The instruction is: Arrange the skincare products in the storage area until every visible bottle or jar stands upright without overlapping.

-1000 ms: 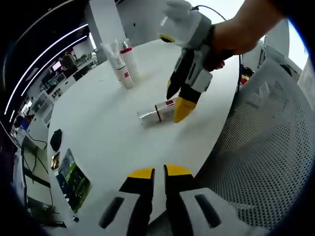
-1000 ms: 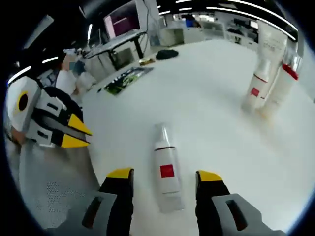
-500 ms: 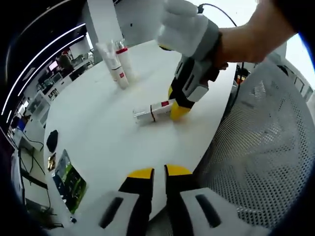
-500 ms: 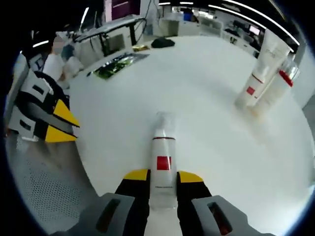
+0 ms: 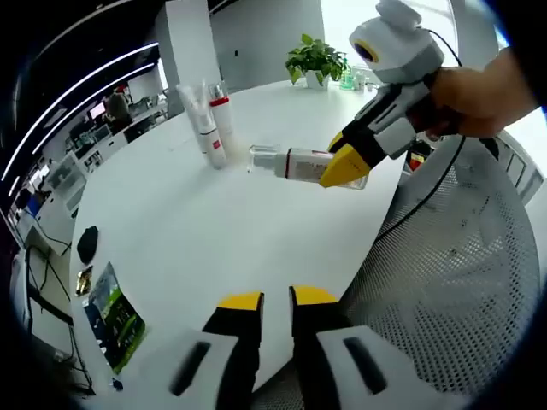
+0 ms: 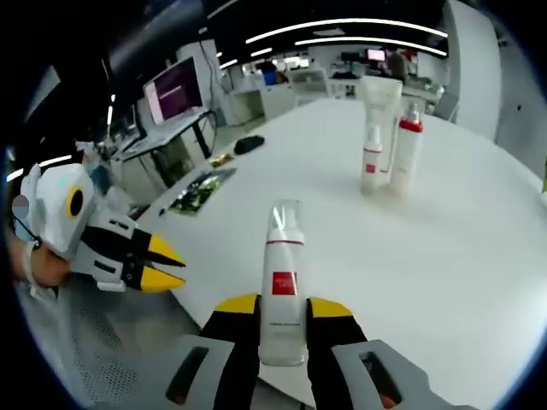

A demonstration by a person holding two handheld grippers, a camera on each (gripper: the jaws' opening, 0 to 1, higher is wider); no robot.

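Lifting bottle [image 6: 283,295] off table [image 6: 461,248], right gripper [image 6: 283,309] clamped

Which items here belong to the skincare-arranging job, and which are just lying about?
Job items: bottle with red square label clamped in the right gripper; standing tube, small white bottle and red-capped bottle.

Lying about: green booklet, black object, potted plant, mesh chair.
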